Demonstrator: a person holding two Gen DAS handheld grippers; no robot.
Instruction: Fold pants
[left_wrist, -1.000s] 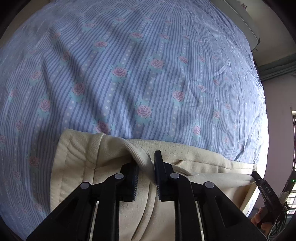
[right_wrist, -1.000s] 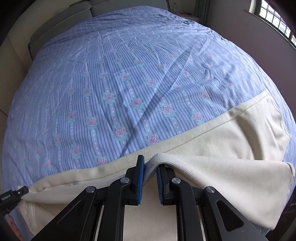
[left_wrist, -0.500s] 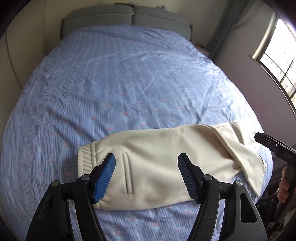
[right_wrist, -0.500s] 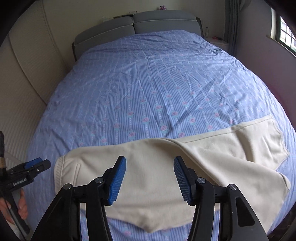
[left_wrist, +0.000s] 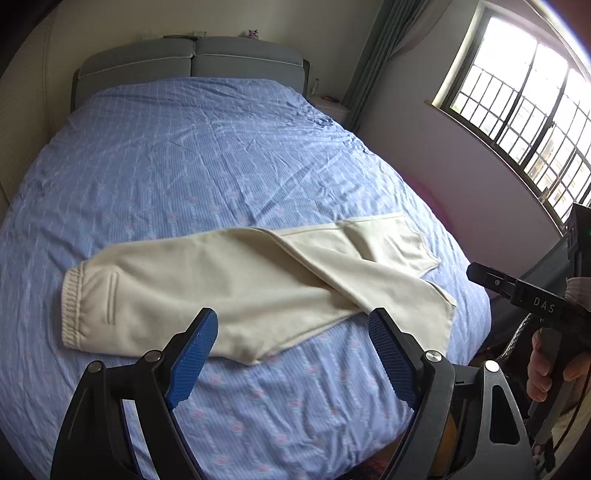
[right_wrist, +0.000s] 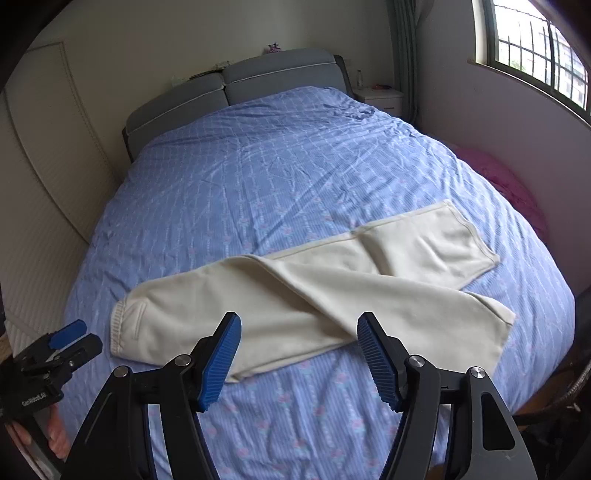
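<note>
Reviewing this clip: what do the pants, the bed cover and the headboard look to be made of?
Pants: cream knit, probably cotton fleece; matte, soft folds, ribbed waistband.
Bed cover: thin woven fabric, likely cotton; blue stripes with printed pink flowers, fine sharp creases.
Headboard: grey padded upholstery with pale piping; fabric or faux leather, cannot tell.

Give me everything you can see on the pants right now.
The pants are cream, soft knit-looking fabric, lying flat across the bed near its foot. Ribbed elastic waistband at the left end, with a slit pocket beside it. They are folded lengthwise, but the legs do not line up: the upper leg crosses diagonally over the lower one, so both hems splay apart at the right. Only the bed touches them; both grippers are open and clear.
</note>
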